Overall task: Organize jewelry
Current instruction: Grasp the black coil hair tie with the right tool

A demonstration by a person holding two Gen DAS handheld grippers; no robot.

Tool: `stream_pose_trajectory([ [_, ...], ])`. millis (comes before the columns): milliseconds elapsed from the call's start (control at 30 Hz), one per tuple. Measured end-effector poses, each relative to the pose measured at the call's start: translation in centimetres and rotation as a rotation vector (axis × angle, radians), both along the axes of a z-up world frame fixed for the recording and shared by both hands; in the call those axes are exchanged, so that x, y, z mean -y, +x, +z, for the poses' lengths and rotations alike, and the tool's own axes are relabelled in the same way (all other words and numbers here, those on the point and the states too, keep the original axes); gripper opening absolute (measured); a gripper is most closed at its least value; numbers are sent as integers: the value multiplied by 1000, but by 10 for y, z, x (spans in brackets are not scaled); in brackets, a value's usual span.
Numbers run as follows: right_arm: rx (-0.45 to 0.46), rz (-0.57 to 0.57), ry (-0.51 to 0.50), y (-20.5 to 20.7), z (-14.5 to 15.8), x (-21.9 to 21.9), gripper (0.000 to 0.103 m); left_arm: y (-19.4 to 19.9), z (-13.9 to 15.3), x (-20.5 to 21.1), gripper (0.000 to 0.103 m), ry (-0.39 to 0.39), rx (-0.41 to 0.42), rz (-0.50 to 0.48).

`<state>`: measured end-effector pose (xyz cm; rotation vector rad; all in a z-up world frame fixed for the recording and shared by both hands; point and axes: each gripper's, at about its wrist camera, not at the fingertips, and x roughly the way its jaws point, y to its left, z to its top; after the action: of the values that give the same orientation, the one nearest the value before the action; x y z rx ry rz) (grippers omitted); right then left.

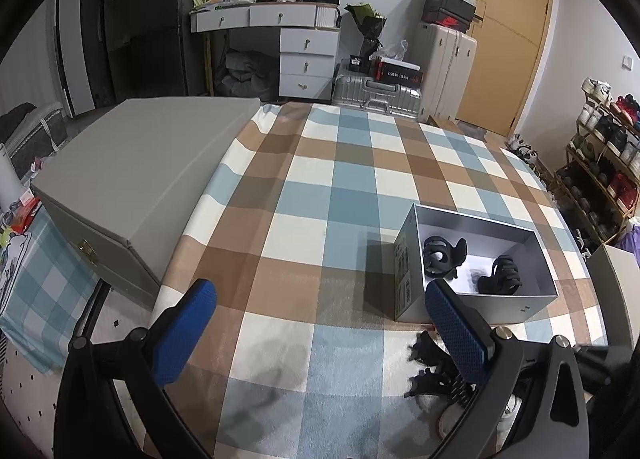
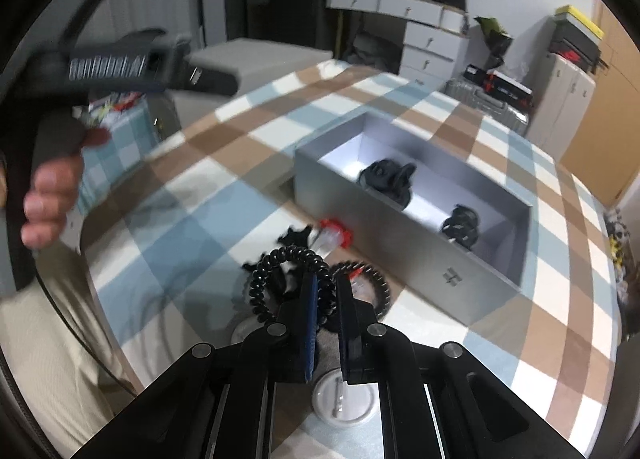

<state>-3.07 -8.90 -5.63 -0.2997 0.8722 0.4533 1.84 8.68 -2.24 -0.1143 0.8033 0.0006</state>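
On the checked cloth (image 1: pixel 320 187) that covers the table, a grey box (image 2: pixel 400 243) stands open-topped, with two black hair claws inside: one claw (image 2: pixel 386 175) near its far end, the other claw (image 2: pixel 460 223) nearer the middle, apart from each other. The left-wrist view shows the same box (image 1: pixel 404 271) to the right, with both claws (image 1: pixel 442 257) on its pale floor.

Just before the box, loose pieces lie on the cloth: a black coil tie (image 2: pixel 292 283), a second ring (image 2: pixel 376 283) partly hidden beside it, a small red-and-clear clip (image 2: pixel 334 235) almost touching the box wall, and a dark spiky piece (image 2: pixel 294 239) too blurred to name. A round white badge (image 2: pixel 344 399) lies under the right gripper.

The right gripper (image 2: pixel 326 291) is nearly closed, its fingers narrowly apart, with the coil tie's right side running between them; whether it is pinched firmly cannot be told. The left gripper (image 1: pixel 320 299) is released, its blue pads (image 1: pixel 188 335) spread wide over bare cloth and holding nothing. In the right-wrist view a hand (image 2: pixel 48 199) grips that tool's handle at the left.

A closed grey case (image 1: pixel 136 179) with a brass latch sits at the table's left edge.
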Motion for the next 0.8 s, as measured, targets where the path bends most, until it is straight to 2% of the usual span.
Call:
stream_pose_trajectory([
  [200,50,-128,118,10,26,35,8,0,-6,2,102,-105,-66,-113],
  [267,74,-169,141,11,34,46,8,-3,-9,12,102,-121,-90,-182],
  [400,109,-229,186,13,46,63,8,-14,-20,47,102,-58,-165,-342],
  [533,145,-268,202,13,54,74,8,-29,-28,73,102,-61,-227,-477],
  [700,150,-301,223,16,57,85,8,-45,-44,99,101,-17,-302,-569],
  [800,138,-303,229,17,55,87,8,-49,-53,110,96,24,-335,-593],
])
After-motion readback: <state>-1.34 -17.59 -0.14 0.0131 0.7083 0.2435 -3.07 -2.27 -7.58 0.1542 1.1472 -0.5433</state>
